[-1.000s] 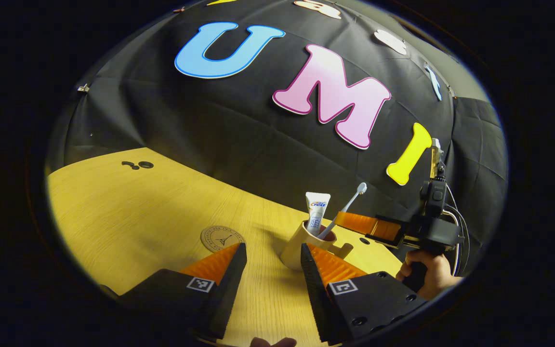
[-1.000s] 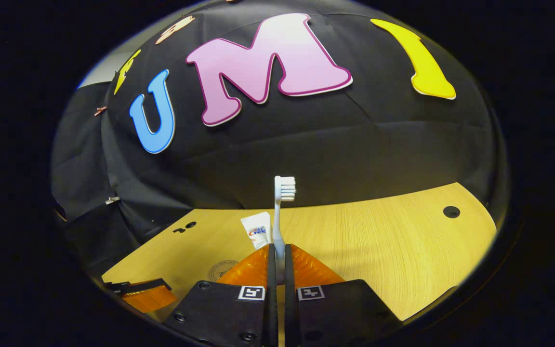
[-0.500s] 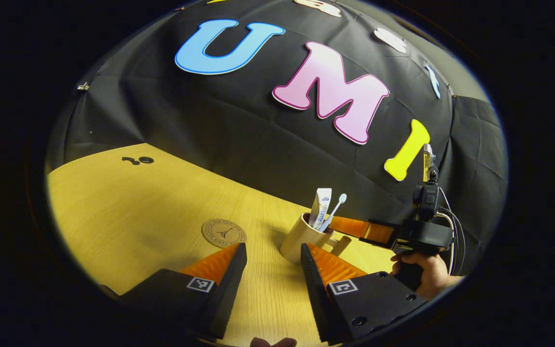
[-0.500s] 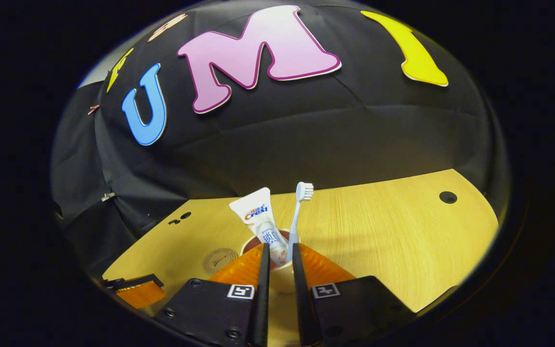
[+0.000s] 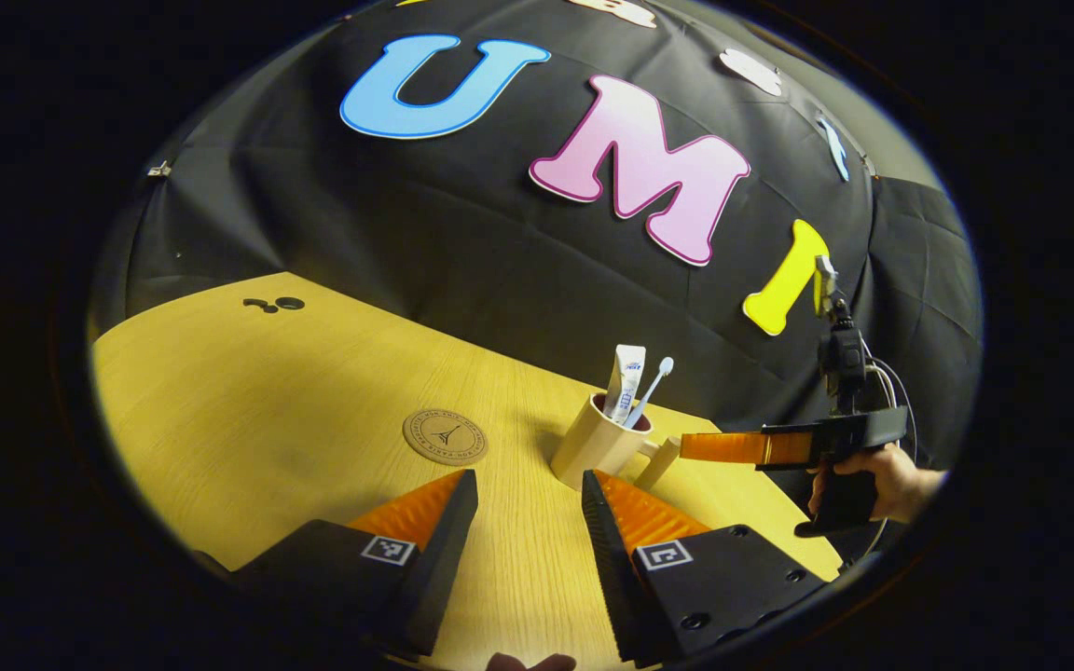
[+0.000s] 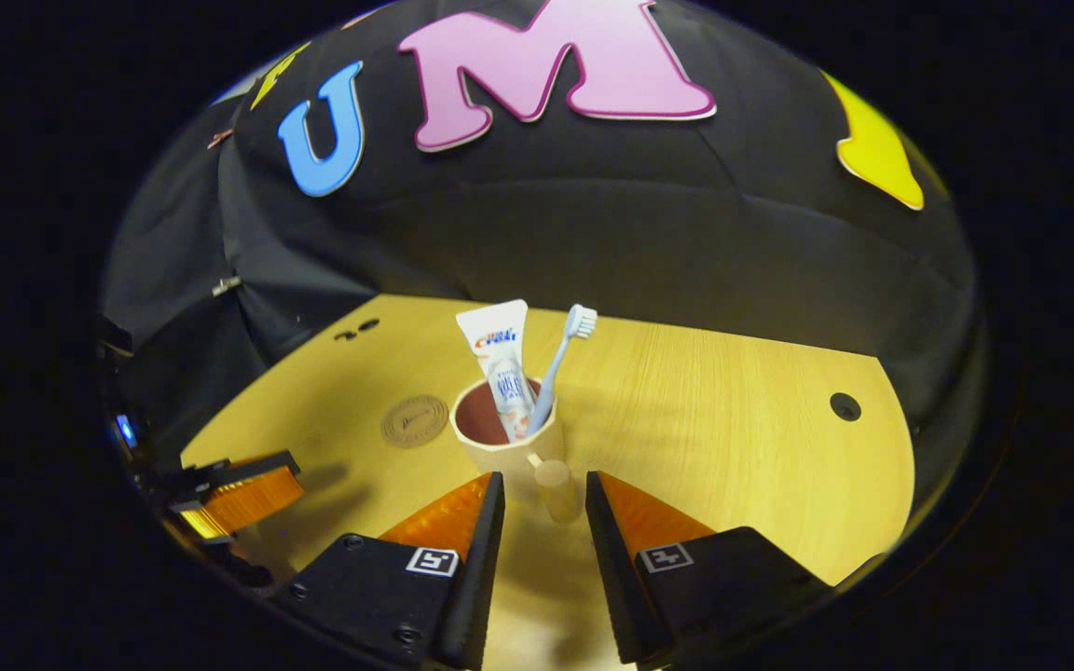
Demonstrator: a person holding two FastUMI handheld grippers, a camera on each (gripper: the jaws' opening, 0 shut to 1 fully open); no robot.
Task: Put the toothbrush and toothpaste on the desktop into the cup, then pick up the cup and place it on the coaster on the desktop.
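A beige cup (image 6: 502,449) with a stubby handle (image 6: 557,488) stands on the wooden desktop (image 6: 733,447). A white toothpaste tube (image 6: 501,359) and a pale blue toothbrush (image 6: 557,366) lean upright inside it. My right gripper (image 6: 543,494) is open, its fingers on either side of the handle, apart from it. A round brown coaster (image 6: 415,420) lies left of the cup. In the left gripper view my left gripper (image 5: 528,499) is open over bare desktop, just short of the cup (image 5: 596,450), with the coaster (image 5: 445,436) ahead on the left.
In the left gripper view a hand (image 5: 882,471) holds the right gripper (image 5: 761,448) at the right, level with the cup's handle. The left gripper (image 6: 234,497) shows low at the left of the right gripper view. Small holes (image 6: 844,406) mark the desktop.
My right gripper has let go of the toothbrush, which now rests in the cup. It has opened and drawn back, its fingers now flanking the cup's handle. The left gripper barely moved.
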